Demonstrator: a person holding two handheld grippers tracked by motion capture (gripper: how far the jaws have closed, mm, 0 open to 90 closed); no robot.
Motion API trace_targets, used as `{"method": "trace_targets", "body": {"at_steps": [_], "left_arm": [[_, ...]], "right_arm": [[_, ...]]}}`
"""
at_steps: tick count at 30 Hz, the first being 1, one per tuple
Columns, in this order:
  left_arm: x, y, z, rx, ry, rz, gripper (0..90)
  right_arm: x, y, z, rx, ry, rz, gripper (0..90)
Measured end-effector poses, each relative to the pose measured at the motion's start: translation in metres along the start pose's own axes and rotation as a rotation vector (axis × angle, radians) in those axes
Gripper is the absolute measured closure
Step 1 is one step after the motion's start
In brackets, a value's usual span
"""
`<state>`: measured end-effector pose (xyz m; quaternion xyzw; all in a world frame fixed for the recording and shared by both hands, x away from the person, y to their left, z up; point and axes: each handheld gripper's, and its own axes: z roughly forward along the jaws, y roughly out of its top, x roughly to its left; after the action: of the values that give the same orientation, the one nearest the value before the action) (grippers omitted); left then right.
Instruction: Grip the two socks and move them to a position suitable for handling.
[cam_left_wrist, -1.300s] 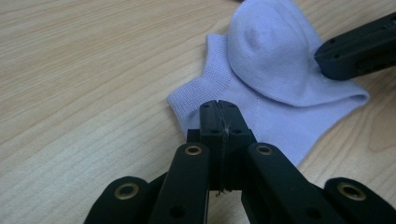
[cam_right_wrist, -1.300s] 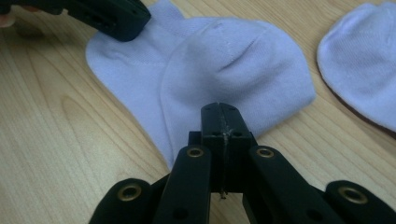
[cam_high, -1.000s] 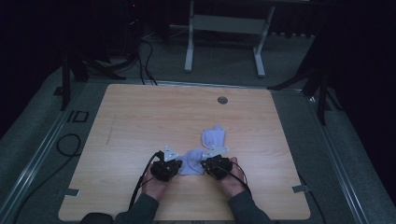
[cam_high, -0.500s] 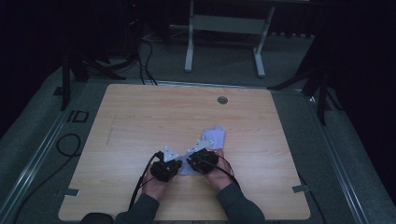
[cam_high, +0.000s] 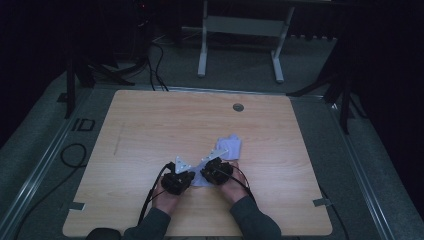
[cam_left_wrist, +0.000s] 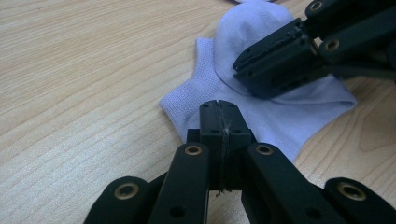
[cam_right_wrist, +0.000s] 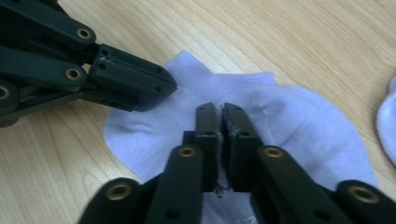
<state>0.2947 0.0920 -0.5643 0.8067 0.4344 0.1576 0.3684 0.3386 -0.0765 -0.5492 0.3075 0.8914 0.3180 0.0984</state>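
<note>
Wooden table (cam_high: 150, 125), lit dimly, dark floor around it. A person's two hands come in from the near edge, each holding a black gripper. Left gripper (cam_left_wrist: 218, 109) and right gripper (cam_right_wrist: 218, 112) sit close together at the near centre of the table, over a pale lavender sock (cam_left_wrist: 261, 112) lying flat on the wood. In the left gripper view, the jaws are pressed together with no gap; their tips lie at the near edge of the sock, and whether any fabric is caught between them cannot be told. In the right gripper view, the jaws are nearly together, a thin slit between them, tips over the middle of the sock; a pinch of fabric cannot be confirmed. A second pale sock (cam_high: 229, 146) lies just beyond, to the far right of the grippers. A round grommet (cam_high: 238, 107) sits near the table's far edge.
</note>
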Motion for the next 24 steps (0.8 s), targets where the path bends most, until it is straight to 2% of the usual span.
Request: {"method": "trace_targets", "body": {"at_steps": [1, 4, 5, 8, 9, 10, 14, 16, 22, 23, 24], "left_arm": [[0.0, 0.0, 0.0, 0.0, -0.002, -0.002, 89.5], [0.0, 0.0, 0.0, 0.0, -0.004, -0.002, 89.5], [0.0, 0.0, 0.0, 0.0, -0.004, -0.003, 89.5], [0.0, 0.0, 0.0, -0.001, -0.003, -0.004, 89.5], [0.0, 0.0, 0.0, -0.002, -0.002, -0.004, 89.5], [0.0, 0.0, 0.0, -0.002, -0.002, -0.004, 89.5], [0.0, 0.0, 0.0, -0.003, 0.001, -0.004, 89.5], [0.0, 0.0, 0.0, -0.001, 0.001, -0.001, 89.5], [0.0, 0.0, 0.0, -0.001, 0.001, 0.0, 89.5], [0.0, 0.0, 0.0, -0.001, 0.001, 0.0, 89.5], [0.0, 0.0, 0.0, -0.001, 0.002, 0.0, 89.5]], "right_arm": [[0.0, -0.001, -0.002, -0.006, -0.017, 0.002, 89.7], [-0.002, -0.002, -0.009, -0.028, -0.024, 0.023, 89.7], [-0.003, -0.005, -0.015, -0.048, -0.026, 0.038, 89.8], [-0.006, -0.01, -0.024, -0.061, -0.045, 0.048, 89.9], [-0.009, -0.016, -0.033, -0.074, -0.058, 0.057, 89.9], [-0.009, -0.016, -0.033, -0.074, -0.058, 0.057, 89.9], [-0.015, -0.035, -0.052, -0.094, -0.093, 0.087, 89.8], [-0.016, -0.039, -0.055, -0.096, -0.098, 0.093, 89.9], [-0.019, -0.07, -0.075, -0.09, -0.123, 0.133, 89.4], [-0.019, -0.07, -0.075, -0.09, -0.123, 0.133, 89.4], [-0.019, -0.078, -0.082, -0.087, -0.13, 0.146, 88.2]]}}
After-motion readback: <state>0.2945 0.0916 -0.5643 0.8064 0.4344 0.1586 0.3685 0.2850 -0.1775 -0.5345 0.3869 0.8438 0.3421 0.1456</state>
